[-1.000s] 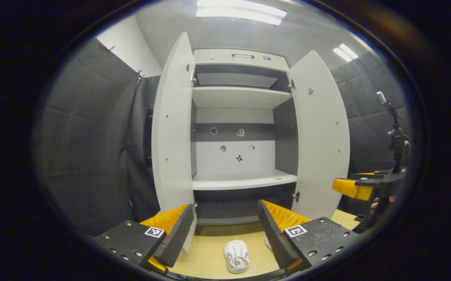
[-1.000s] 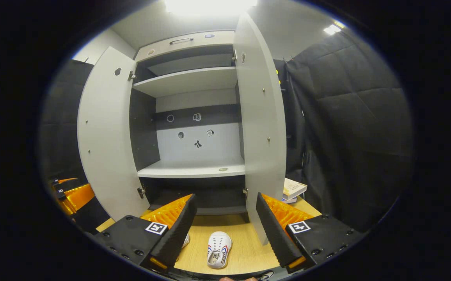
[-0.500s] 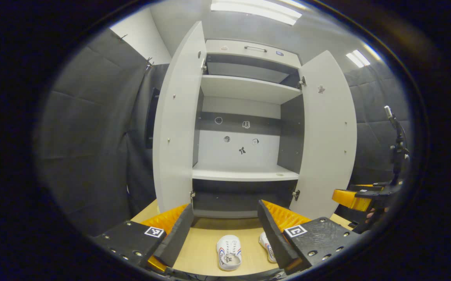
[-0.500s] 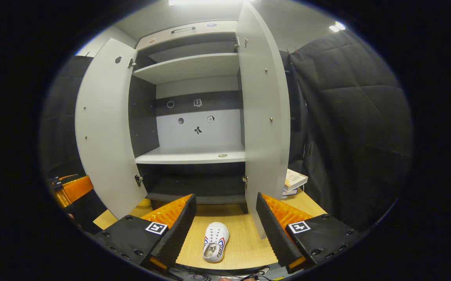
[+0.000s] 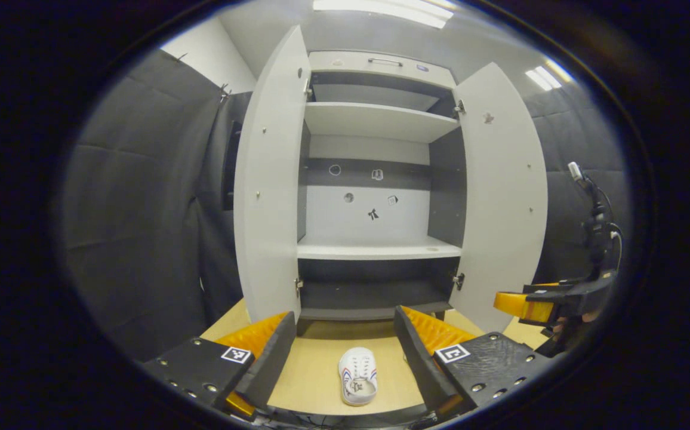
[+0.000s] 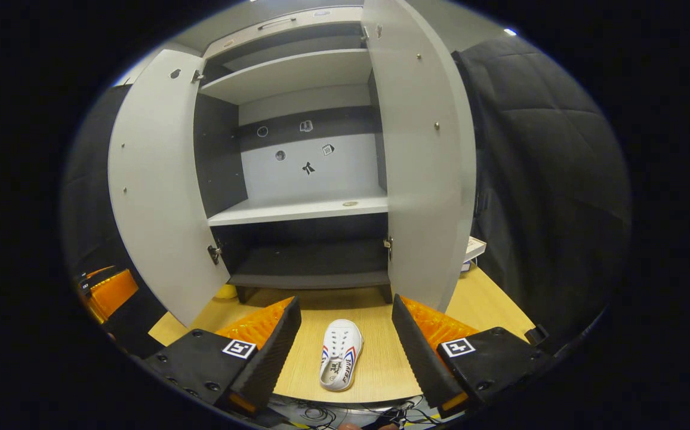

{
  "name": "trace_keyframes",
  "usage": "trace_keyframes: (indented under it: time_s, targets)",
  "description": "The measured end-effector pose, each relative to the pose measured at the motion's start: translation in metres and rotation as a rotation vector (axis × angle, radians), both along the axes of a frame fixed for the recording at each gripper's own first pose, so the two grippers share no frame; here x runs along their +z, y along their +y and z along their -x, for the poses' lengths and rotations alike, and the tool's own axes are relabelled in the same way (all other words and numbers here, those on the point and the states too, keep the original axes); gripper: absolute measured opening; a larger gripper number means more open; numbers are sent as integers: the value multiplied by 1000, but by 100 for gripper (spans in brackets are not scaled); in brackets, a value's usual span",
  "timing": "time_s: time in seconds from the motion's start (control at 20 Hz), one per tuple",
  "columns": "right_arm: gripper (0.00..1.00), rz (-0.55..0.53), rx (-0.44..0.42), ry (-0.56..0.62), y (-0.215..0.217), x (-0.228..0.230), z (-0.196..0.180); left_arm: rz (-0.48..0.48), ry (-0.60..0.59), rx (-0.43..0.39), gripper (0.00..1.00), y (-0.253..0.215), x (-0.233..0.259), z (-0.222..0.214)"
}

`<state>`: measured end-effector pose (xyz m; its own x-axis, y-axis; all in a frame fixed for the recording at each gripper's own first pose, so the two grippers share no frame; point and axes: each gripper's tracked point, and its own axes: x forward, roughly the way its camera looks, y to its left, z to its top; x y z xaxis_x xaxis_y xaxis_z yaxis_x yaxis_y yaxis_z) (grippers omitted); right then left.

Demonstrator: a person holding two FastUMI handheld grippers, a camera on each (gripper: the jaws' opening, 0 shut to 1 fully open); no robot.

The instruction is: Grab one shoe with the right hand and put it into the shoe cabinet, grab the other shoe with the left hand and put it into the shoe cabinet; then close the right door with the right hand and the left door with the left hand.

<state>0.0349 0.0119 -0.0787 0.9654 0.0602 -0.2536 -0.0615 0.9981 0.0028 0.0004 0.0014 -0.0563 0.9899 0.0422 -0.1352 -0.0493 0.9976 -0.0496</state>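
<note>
Jaws wide on both grippers, nothing held, shoes not yet picked up.
R gripper (image 6: 345, 352) hovers over white shoe (image 6: 340, 362) on counter (image 6: 488, 304) before open shoe cabinet (image 6: 297, 209); L gripper (image 5: 345, 358) above its shoe (image 5: 358, 376). Prob. light, soft canvas w/ stiffer sole: pinch across the sides, mid-shoe.

Left gripper view: second shoe (image 5: 406, 357) almost wholly hidden behind own finger (image 5: 415, 358). Right gripper (image 5: 524, 304) cut by view edge; finger gap unreadable. Right gripper view: book (image 6: 474, 246) mostly hidden behind right door (image 6: 422, 155)
</note>
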Motion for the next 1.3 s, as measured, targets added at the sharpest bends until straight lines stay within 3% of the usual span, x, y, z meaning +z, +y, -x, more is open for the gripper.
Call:
trace_keyframes:
  time_s: [0.4,0.85,1.0,1.05,1.15,1.2,1.3]
  targets:
    - [97,35,90,118,27,-35,-43,7,34,61,95,26,-17,11]
    - [97,112,222,359,73,-148,-77,7,84,92,95,38,-40,25]
    - [97,167,222,428,73,-183,-86,10,102,104,95,39,-46,28]
    - [93,182,226,447,74,-194,-87,13,110,109,95,39,-49,29]
    - [97,214,229,486,72,-214,-89,22,124,116,95,41,-56,31]
    - [93,230,227,498,70,-224,-92,25,131,121,94,41,-61,33]
    - [98,283,217,520,64,-241,-95,25,147,131,95,43,-70,40]
